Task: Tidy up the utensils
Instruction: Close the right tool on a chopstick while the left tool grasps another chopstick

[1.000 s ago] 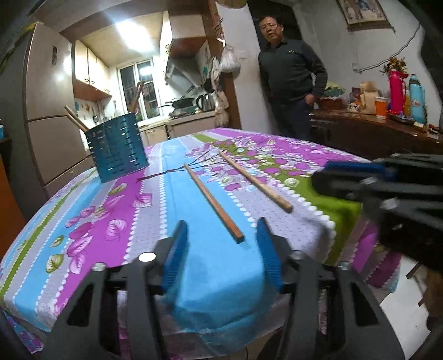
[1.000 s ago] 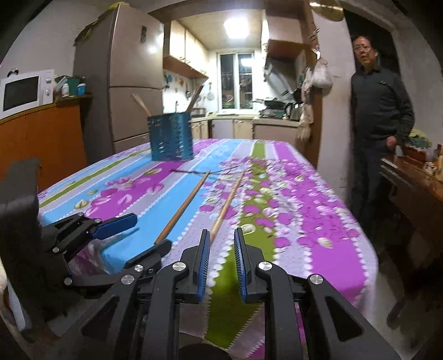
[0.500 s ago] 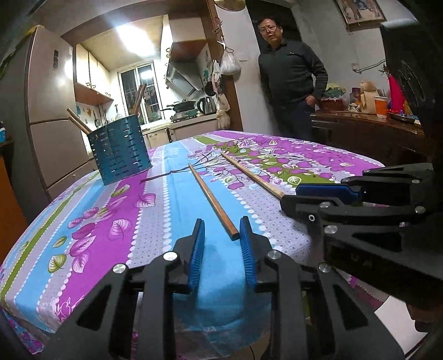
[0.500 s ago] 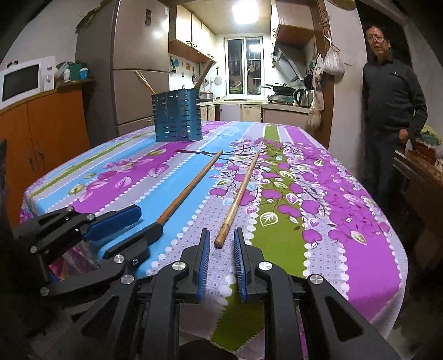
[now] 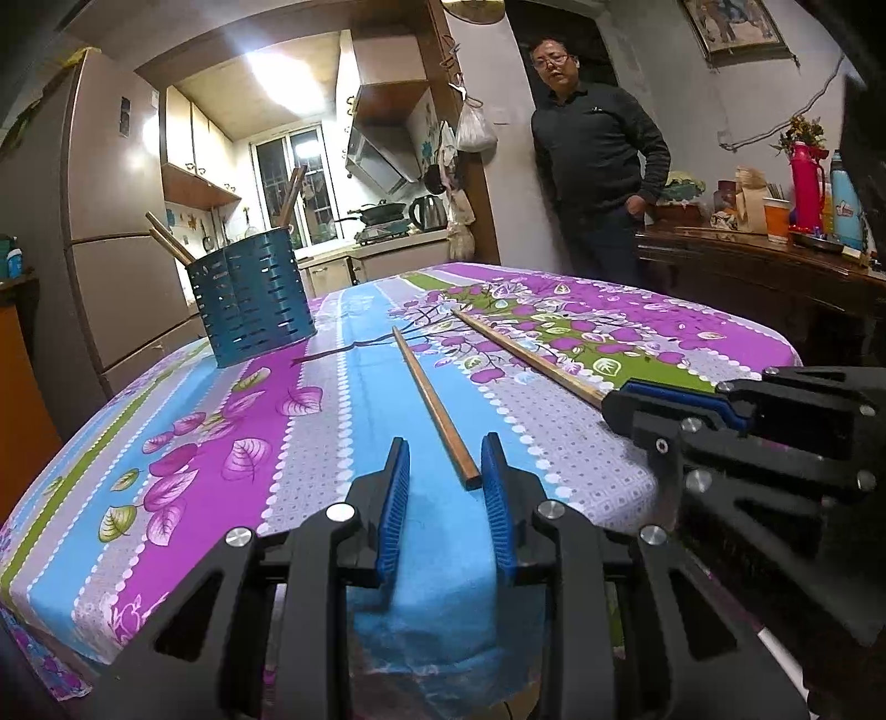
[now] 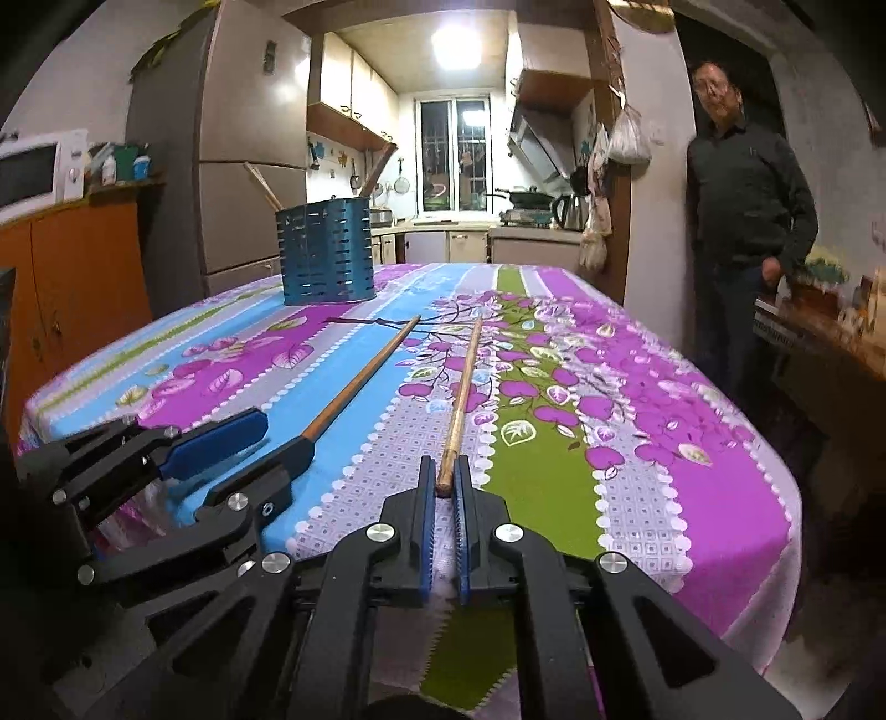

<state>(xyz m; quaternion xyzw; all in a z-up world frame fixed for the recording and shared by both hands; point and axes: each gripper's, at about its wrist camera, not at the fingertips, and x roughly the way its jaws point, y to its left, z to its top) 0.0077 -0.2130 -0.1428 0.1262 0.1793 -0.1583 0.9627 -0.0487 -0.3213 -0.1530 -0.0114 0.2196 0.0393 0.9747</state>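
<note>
1. The table (image 5: 720, 332) is covered by a floral tablecloth (image 6: 637, 443) with purple, blue, grey and green stripes, which hangs over the near edge.
2. A blue slotted utensil holder (image 5: 252, 302) stands upright at the far left of the table (wooden sticks lean out of its top).
3. Two long wooden chopsticks lie flat on the cloth, apart from each other: the darker chopstick (image 5: 432, 404) on the blue stripe, the paler chopstick (image 6: 462, 387) on the grey and floral part.

Behind the fridge (image 6: 221, 166), a bright ceiling lamp (image 6: 454, 41) lights the kitchen window (image 6: 454, 155); an orange cabinet (image 6: 72, 277) stands left of it.
</note>
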